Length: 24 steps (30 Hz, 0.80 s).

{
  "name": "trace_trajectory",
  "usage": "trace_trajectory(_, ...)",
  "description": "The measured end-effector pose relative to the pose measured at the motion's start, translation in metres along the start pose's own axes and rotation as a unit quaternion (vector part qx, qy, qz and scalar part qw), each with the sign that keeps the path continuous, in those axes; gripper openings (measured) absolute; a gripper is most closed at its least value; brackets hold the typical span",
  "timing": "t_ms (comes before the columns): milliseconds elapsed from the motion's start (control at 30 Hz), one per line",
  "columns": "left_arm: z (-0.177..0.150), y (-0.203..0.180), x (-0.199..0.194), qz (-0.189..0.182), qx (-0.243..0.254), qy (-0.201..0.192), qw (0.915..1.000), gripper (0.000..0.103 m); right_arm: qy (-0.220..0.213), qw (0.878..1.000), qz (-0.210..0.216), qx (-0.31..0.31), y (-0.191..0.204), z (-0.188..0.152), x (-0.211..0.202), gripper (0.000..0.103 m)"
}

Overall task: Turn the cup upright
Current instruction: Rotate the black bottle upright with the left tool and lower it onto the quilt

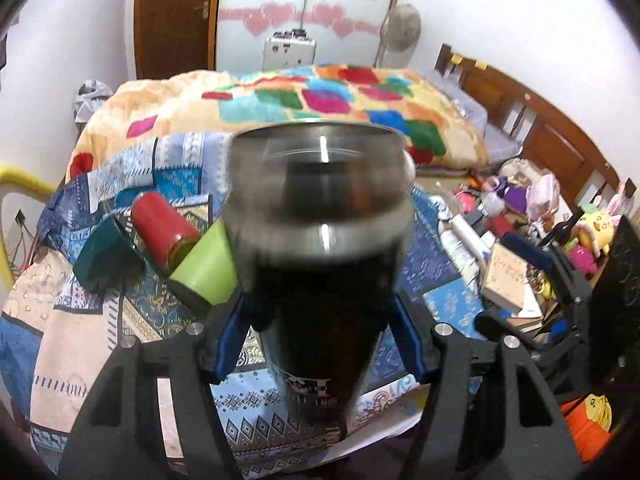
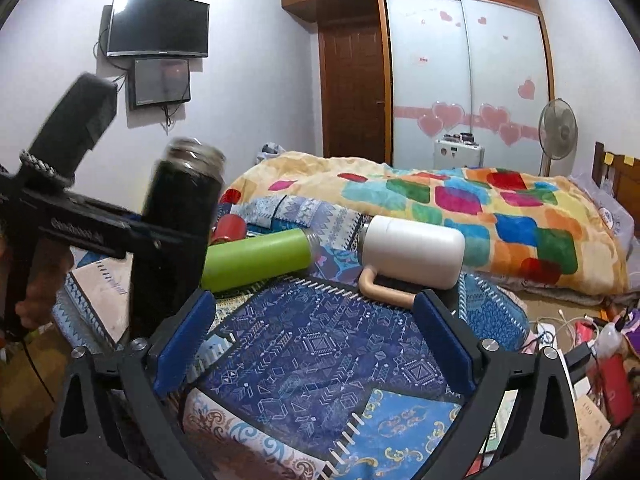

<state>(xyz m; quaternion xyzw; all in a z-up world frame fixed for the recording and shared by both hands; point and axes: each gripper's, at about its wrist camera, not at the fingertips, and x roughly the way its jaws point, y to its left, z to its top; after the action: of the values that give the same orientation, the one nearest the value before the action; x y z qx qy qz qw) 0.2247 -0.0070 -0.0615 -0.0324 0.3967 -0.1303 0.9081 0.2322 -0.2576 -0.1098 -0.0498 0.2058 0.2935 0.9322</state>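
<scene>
My left gripper point(image 1: 320, 332) is shut on a tall black cup point(image 1: 320, 280) with a steel rim. The cup stands nearly upright, mouth up, and is blurred. In the right wrist view the same black cup point(image 2: 176, 236) shows at the left, held by the left gripper point(image 2: 160, 236) above the patterned cloth. My right gripper point(image 2: 316, 340) is open and empty over the blue patterned cloth point(image 2: 320, 352). A white cup point(image 2: 412, 250) with a beige handle lies on its side just beyond its fingers.
A green cup point(image 2: 256, 258) point(image 1: 204, 268) and a red cup point(image 1: 160, 232) point(image 2: 230, 228) lie on their sides on the cloth. A dark teal object point(image 1: 106, 260) sits left of them. A colourful quilt point(image 2: 460, 208) lies behind. Toys and books point(image 1: 520, 248) clutter the right side.
</scene>
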Motion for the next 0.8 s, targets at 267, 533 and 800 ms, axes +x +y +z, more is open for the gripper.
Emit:
trace_trajectory(267,0.015,-0.007,-0.006,0.004,0.009,-0.037,0.9993,0.064,-0.009,1.0,0.001,0.003,-0.001,0.003,-0.001,0.099)
trace_trajectory(533,0.019,-0.01,0.011,0.002,0.019,-0.027,0.9995,0.064,-0.013,1.0,0.0,0.004,-0.003,0.004,0.002,0.1)
trace_trajectory(800,0.011,-0.016,0.032,-0.001,0.029,-0.003,0.9996,0.064,-0.008,1.0,0.003,0.012,-0.004,0.0,0.006,0.1)
